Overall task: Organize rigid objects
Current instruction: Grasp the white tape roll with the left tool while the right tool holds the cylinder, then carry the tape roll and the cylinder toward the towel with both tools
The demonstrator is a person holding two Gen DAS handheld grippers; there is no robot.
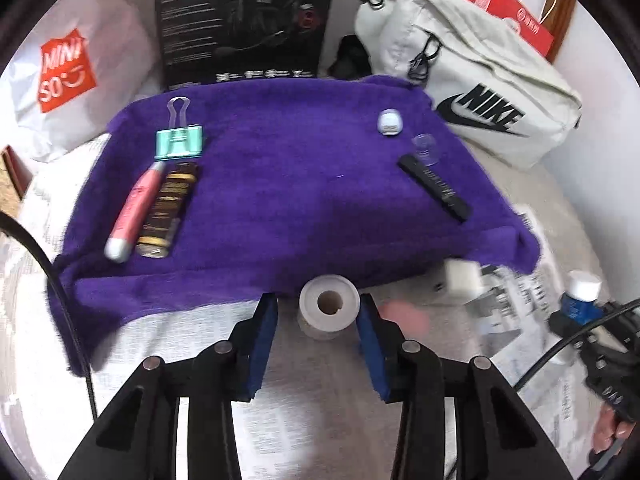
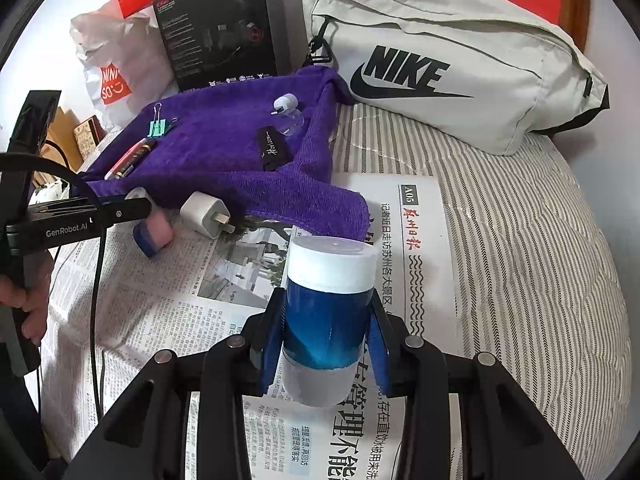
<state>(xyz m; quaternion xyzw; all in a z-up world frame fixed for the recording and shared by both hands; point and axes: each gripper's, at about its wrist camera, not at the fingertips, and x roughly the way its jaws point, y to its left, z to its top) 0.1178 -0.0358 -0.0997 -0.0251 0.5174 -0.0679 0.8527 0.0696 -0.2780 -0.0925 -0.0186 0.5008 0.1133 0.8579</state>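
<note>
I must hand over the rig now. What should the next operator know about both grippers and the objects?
Right gripper: shut on blue bottle, above the newspaper.
Left gripper: open around white tape roll, pads not pressing.
Done: binder clip, pink tube, black bar lie on purple towel.
Left: bottle, tape roll, white charger, pink eraser.

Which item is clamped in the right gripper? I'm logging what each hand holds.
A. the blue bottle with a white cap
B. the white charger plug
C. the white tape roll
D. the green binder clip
A: in the right wrist view the blue bottle sits pressed between the pads of the right gripper.
</note>
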